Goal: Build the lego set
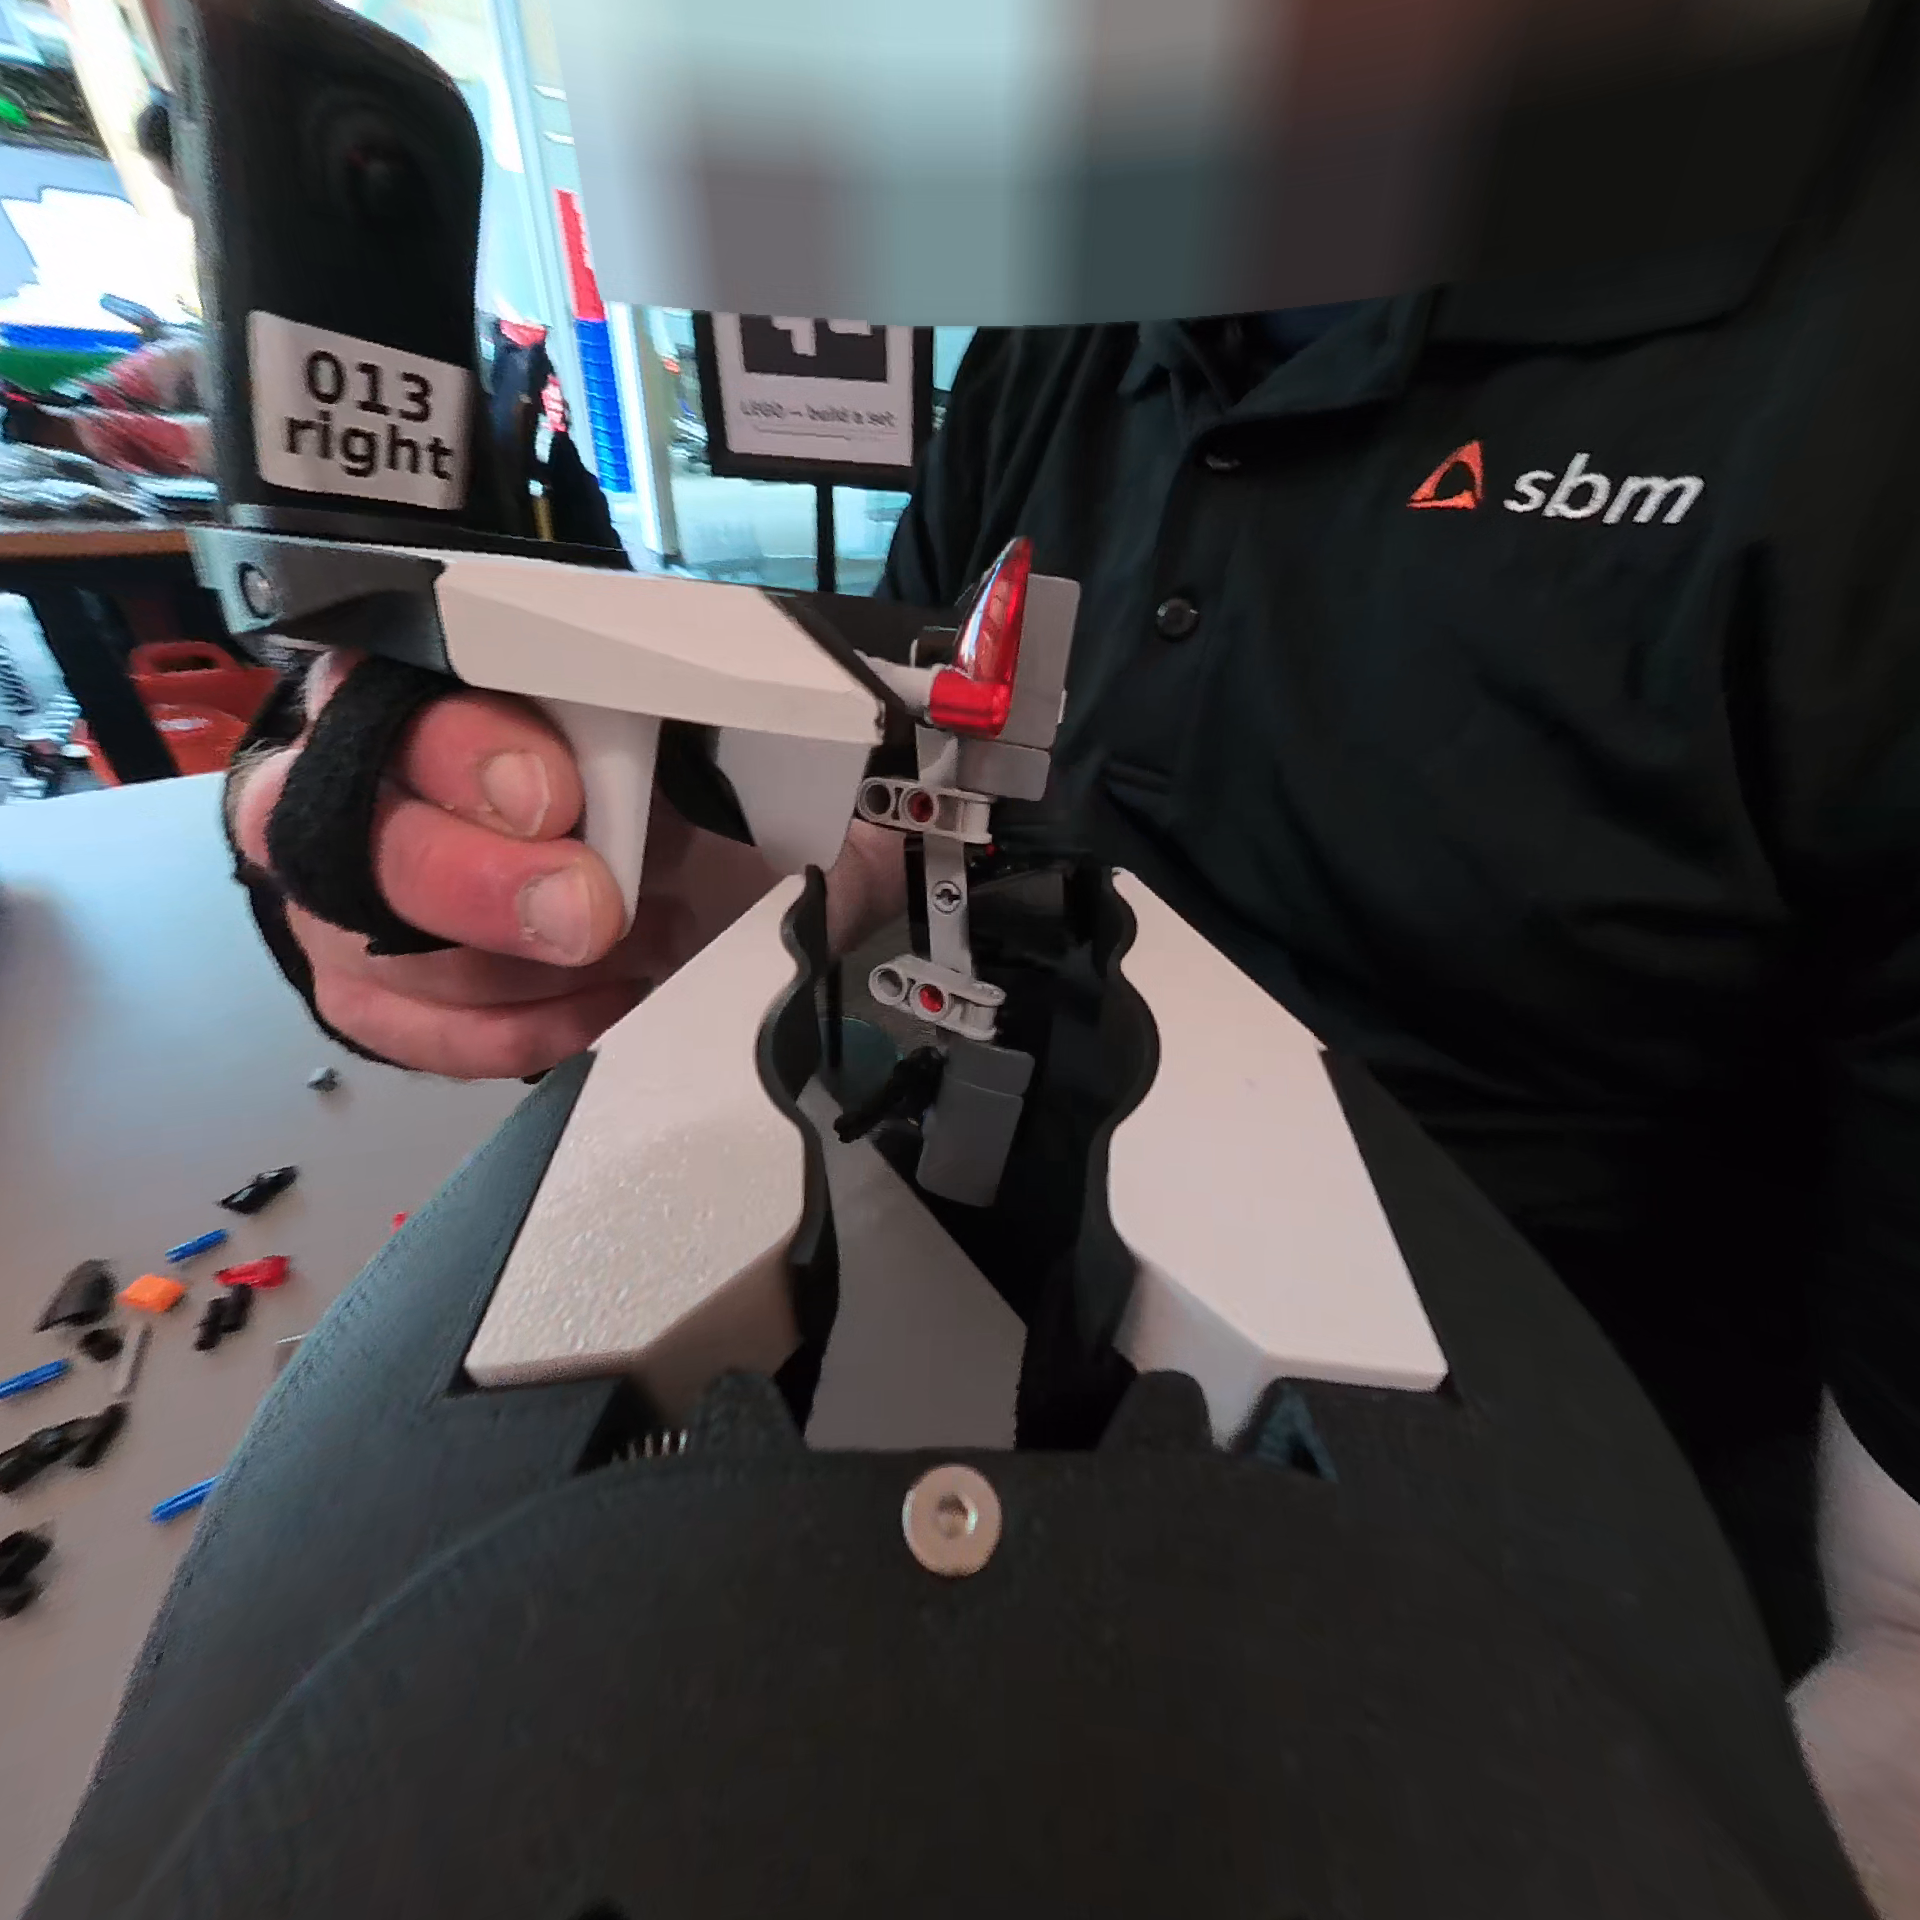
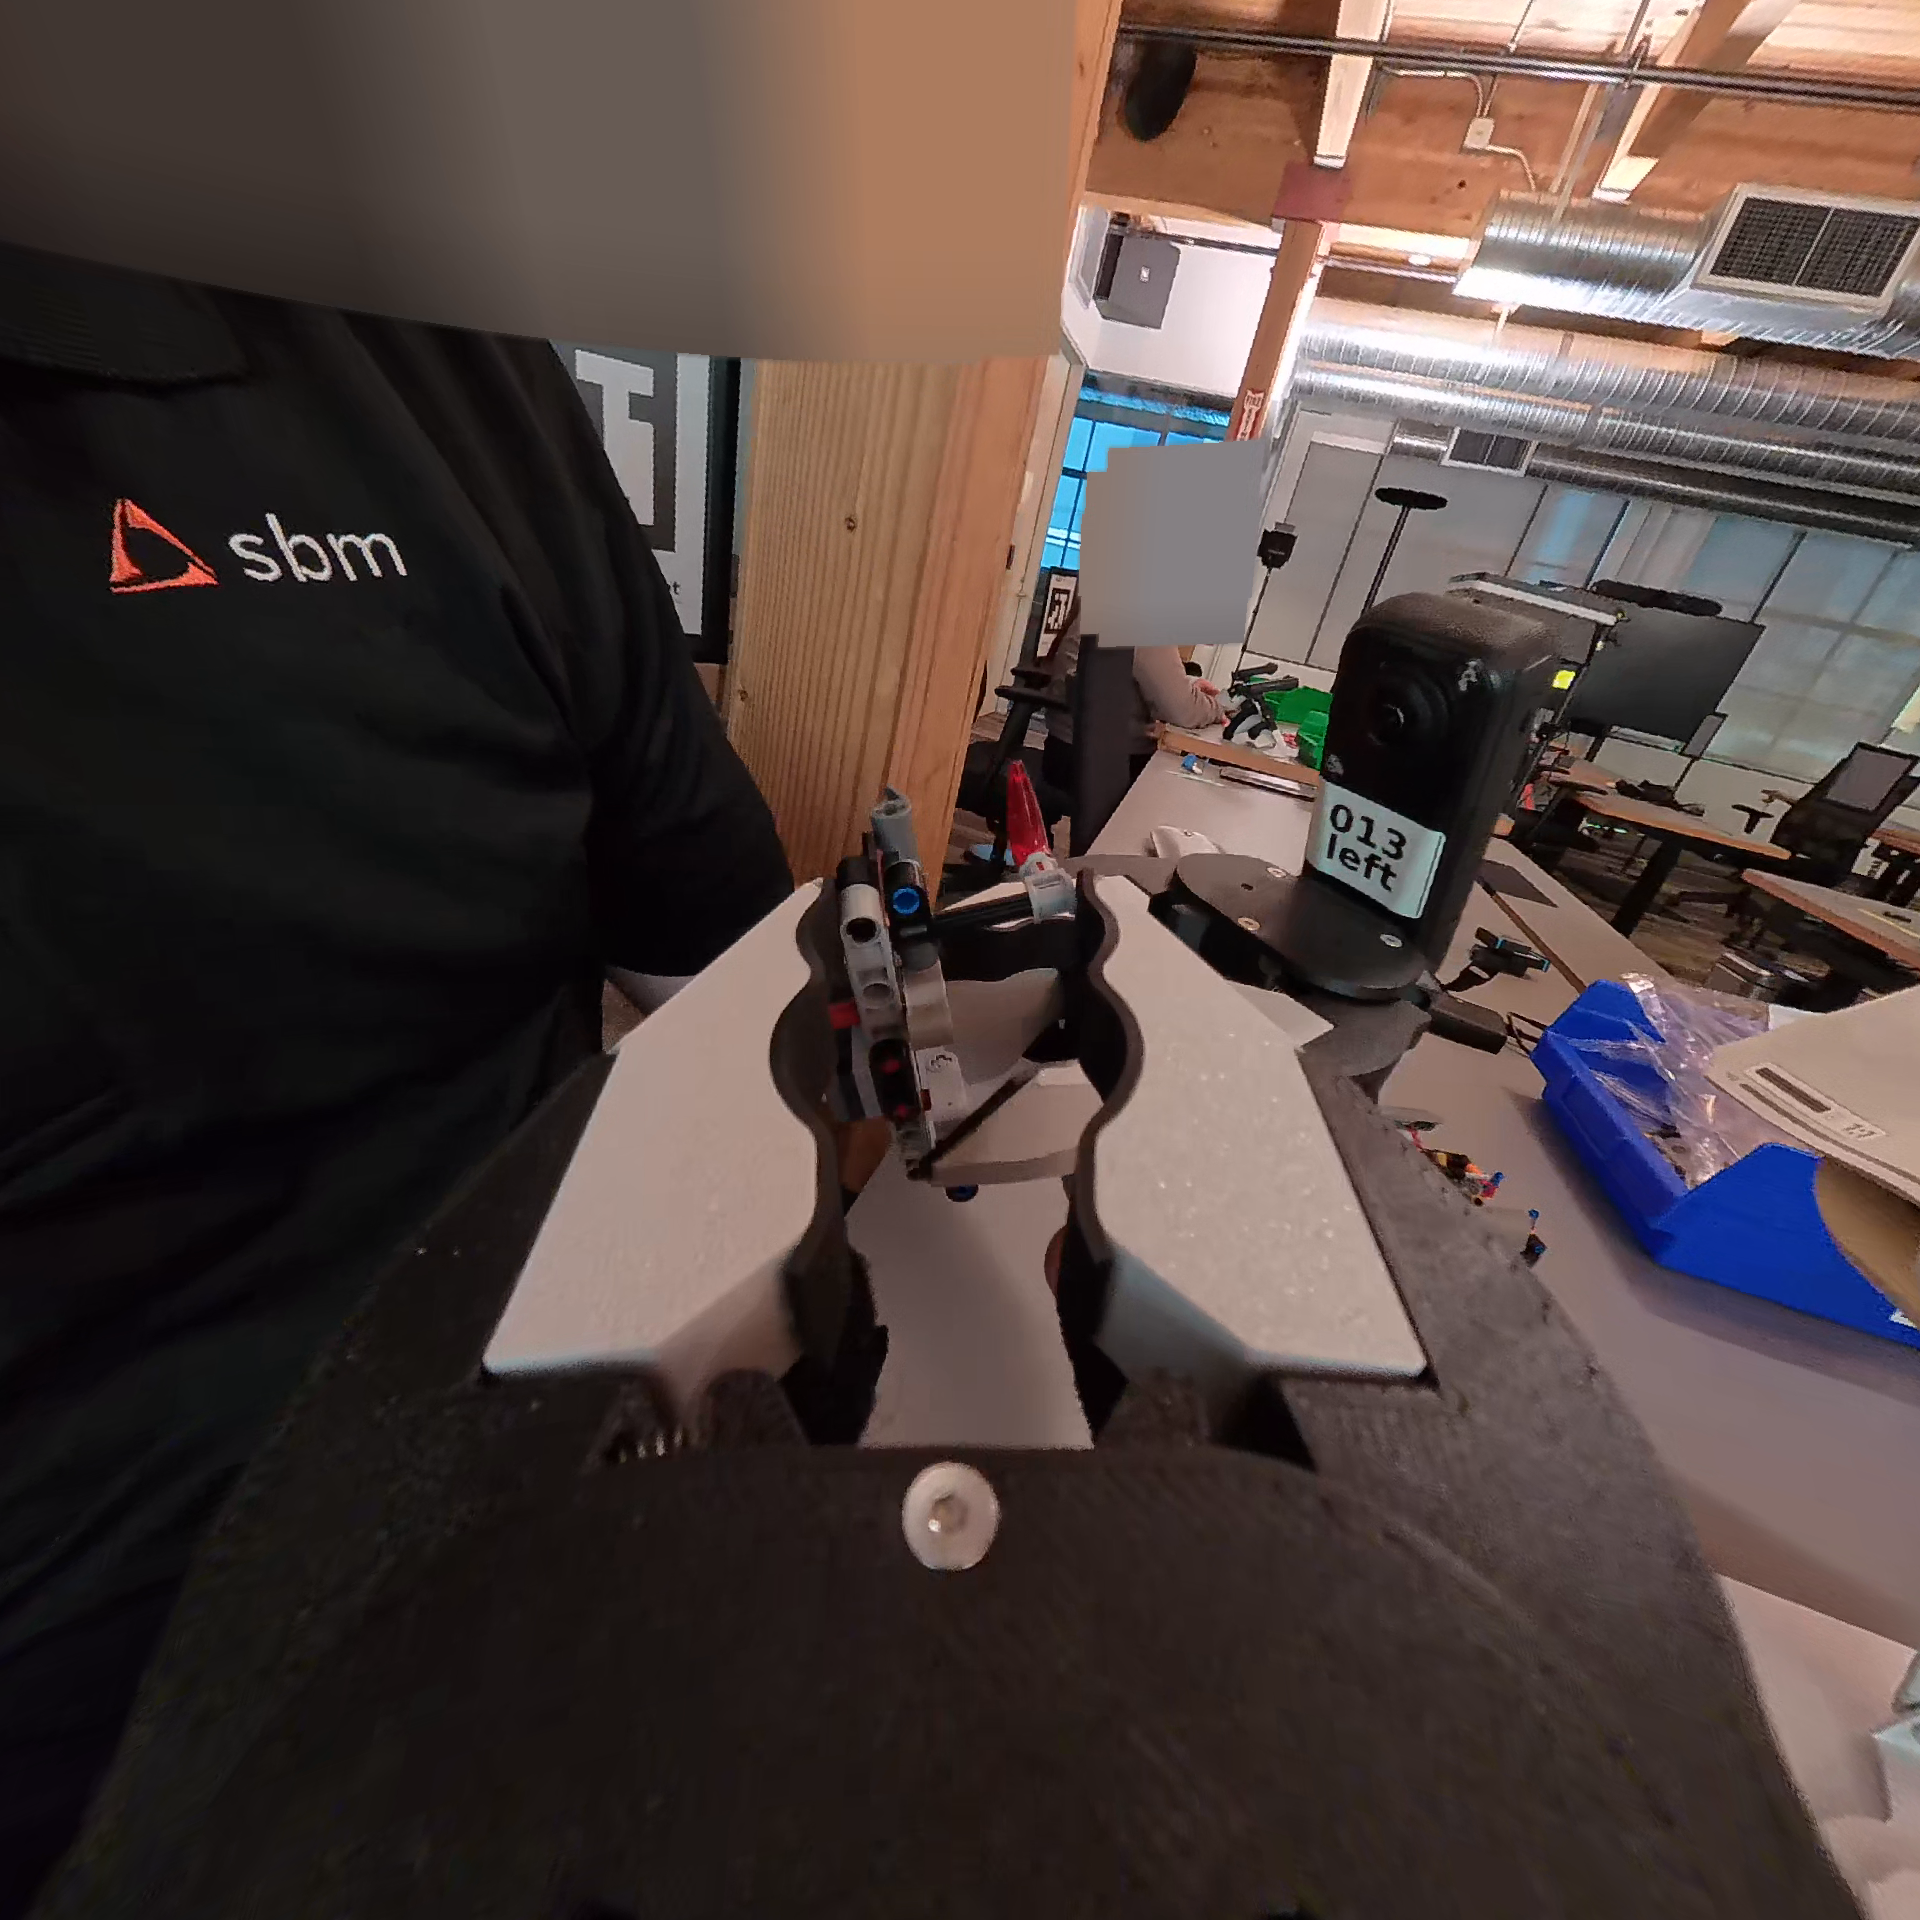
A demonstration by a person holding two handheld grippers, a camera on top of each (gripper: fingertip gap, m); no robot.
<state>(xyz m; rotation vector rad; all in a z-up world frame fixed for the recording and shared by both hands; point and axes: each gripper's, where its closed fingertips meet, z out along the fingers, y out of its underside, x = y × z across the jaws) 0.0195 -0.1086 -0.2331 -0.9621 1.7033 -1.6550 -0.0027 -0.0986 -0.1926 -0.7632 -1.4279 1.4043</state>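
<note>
A small lego assembly of grey beams with red pins and a clear red curved piece on top is held in the air in front of a person's black shirt. My left gripper is closed part-way around its lower grey end. My right gripper, held in a hand, comes in from the left and grips the upper end. In the right wrist view the assembly sits between my right gripper's fingertips, against the left finger, and a black axle reaches the right finger. The left gripper's finger shows behind it.
Several loose lego parts, black, blue, red and orange, lie on the grey table at the lower left. A blue bin with plastic bags and a paper sheet stand at the right. The person's torso is close behind the grippers. The left gripper's tips are roughly 4 cm from the right gripper's.
</note>
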